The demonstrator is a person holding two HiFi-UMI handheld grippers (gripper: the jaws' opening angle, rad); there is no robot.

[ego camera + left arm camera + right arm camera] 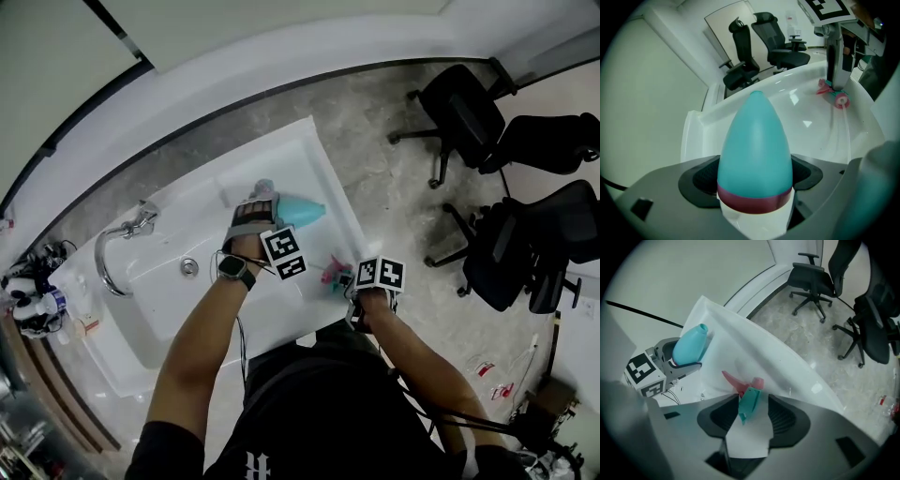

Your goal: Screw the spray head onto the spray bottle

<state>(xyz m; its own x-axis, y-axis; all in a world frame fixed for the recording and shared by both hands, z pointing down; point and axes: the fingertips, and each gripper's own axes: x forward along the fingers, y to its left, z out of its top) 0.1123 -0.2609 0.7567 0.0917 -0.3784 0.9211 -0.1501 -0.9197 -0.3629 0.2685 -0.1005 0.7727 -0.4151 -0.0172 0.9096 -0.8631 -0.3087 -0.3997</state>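
Note:
My left gripper (274, 212) is shut on the teal spray bottle (302, 212), held over the white sink (187, 211). In the left gripper view the bottle (754, 140) fills the space between the pads of my left gripper (754, 176), its rounded end pointing away. The pink and teal spray head (333, 274) lies on the sink's near right part. My right gripper (347, 281) stands over it. In the right gripper view the head's teal part (750, 399) sits between the pads of my right gripper (749, 411) with a gap on each side, and the pink trigger (732, 379) points left.
A chrome faucet (117, 239) and a drain (189, 267) are at the sink's left. Black office chairs (469, 112) (534, 244) stand on the floor to the right. Small bottles (37, 305) crowd a shelf at the far left.

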